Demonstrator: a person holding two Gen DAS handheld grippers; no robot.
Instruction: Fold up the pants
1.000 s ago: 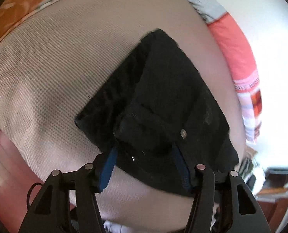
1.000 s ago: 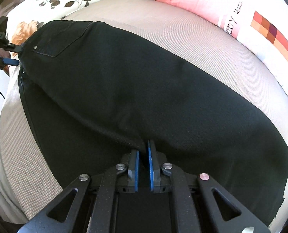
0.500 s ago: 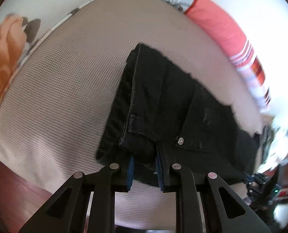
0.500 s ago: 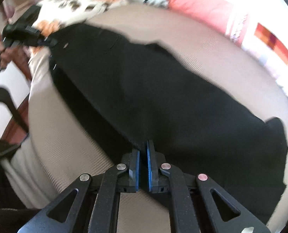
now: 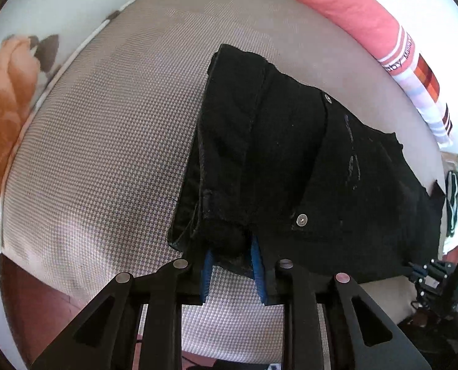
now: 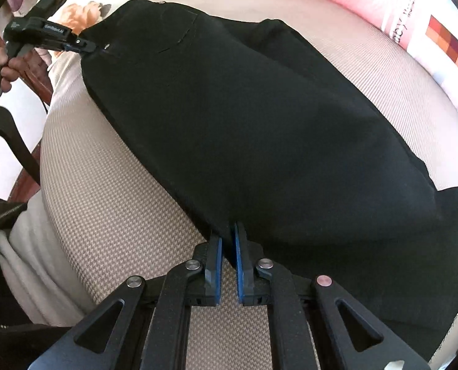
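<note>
Black pants lie folded lengthwise on a beige woven cushion. My left gripper is shut on the bunched waistband near a metal rivet. In the right wrist view the pants stretch from the waist at the far left to the leg ends at the right. My right gripper is shut on the near edge of the pants at mid-leg. The left gripper also shows in the right wrist view, holding the waist.
A floral pillow lies at the left. A pink pillow with checks lies along the far right. The cushion's near edge drops to a red-brown floor. A hand holds the left gripper.
The left gripper closed on the waistband and both grippers pulled the pants toward the cushion's near edge, stretching them flatter. The right gripper stayed shut on the leg edge.
</note>
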